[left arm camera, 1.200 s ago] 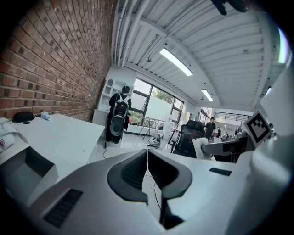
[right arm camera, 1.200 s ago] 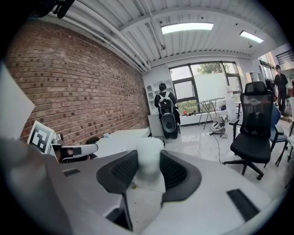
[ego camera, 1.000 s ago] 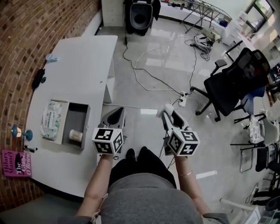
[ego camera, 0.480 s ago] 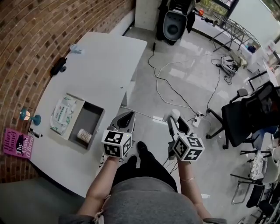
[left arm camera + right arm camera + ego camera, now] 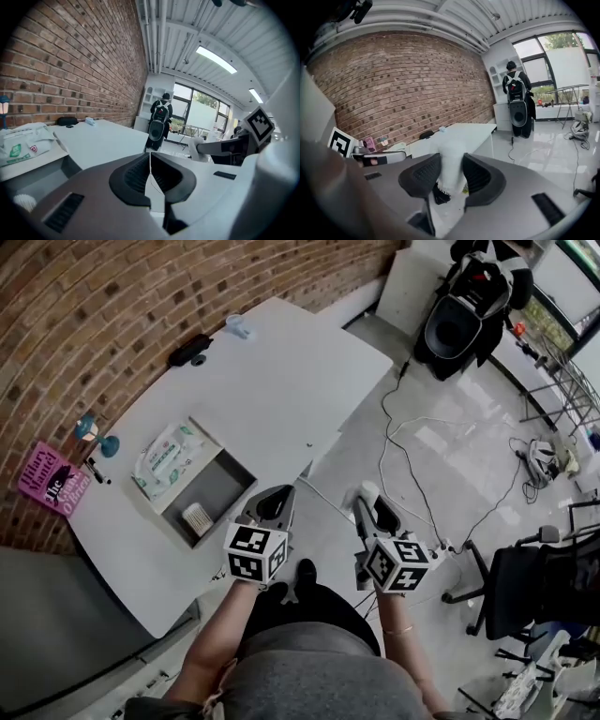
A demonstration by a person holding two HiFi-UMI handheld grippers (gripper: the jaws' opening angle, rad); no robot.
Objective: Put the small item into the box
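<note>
Far left, a pink book [image 5: 52, 479] lies on the worktop [image 5: 281, 381] by the brick wall. Right of it is the grey box [image 5: 223, 487], open. A wipes pack [image 5: 169, 458] lies on its white flap, and a white round thing [image 5: 197, 518] sits in its near corner. Your left hand-held gripper [image 5: 277, 495] is just beside the worktop's near edge, right of the box. Its jaws are closed together with nothing between them. Your right hand-held gripper [image 5: 368, 499] is further right, over the floor. It is clamped on the small item [image 5: 366, 490], which is white and sticks out past the pads [image 5: 423, 176]. The small item is well apart from the box, not in it. Far right there are a black speaker [image 5: 464, 320] and an office chair [image 5: 530, 582].
</note>
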